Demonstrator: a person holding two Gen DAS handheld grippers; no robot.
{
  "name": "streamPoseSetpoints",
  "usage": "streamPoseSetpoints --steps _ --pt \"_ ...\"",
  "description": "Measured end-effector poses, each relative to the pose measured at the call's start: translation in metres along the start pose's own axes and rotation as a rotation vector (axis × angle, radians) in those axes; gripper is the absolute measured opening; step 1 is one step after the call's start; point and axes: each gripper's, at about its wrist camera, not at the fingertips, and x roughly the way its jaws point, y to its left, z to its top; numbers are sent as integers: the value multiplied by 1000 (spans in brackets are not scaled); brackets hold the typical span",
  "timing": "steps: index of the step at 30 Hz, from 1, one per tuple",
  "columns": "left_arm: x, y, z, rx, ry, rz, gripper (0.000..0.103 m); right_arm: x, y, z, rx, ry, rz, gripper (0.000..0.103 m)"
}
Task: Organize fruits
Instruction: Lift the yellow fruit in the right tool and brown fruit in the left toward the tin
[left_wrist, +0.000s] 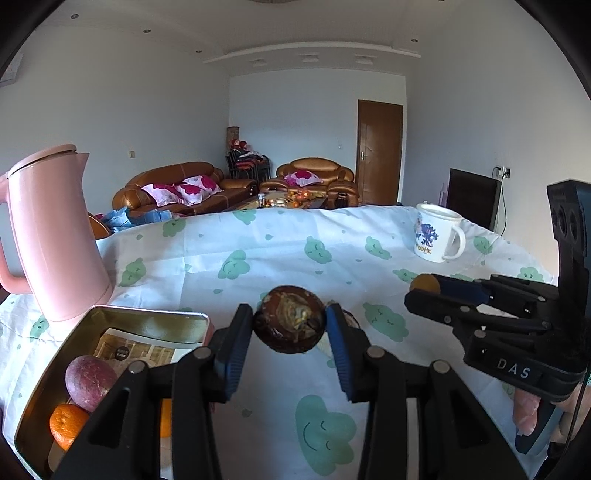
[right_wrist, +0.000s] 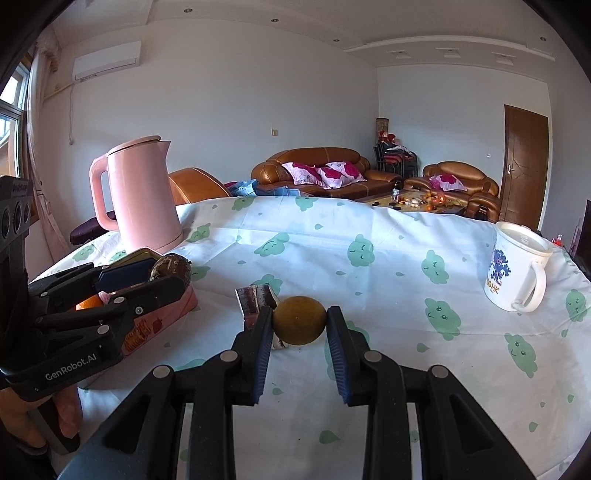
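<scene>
**Both tongs holding fruit above counter**

Left tongs (left_wrist: 289, 325) clamp a dark brown fruit (left_wrist: 289, 319) just right of the open tin (left_wrist: 110, 321), which holds a purple fruit (left_wrist: 90, 382) and an orange (left_wrist: 66, 424). Right tongs (right_wrist: 300, 325) grip a yellow-brown fruit (right_wrist: 300, 320) over the counter (right_wrist: 369, 295). Pink kettle (right_wrist: 142, 195) behind the tin, mug (right_wrist: 517, 271) far right.

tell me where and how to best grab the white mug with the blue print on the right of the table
Grip the white mug across its body or rim, coming from above or from the near side. It stands upright and apart from everything else on the tablecloth, and its handle sticks out to the right, so closing across the round wall, clear of the handle, looks steadier than pinching the thin loop.
</scene>
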Motion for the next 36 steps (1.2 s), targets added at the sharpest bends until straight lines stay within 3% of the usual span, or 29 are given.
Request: streamPoseSetpoints --steps 18,36 --pt "-6 0 -1 -3 -34 10 43 -8 1 0 -12 -44 -4 31" --pt "-26 2 -2 -3 -121 44 43 -21 7 -2 -43 -111 2 31"
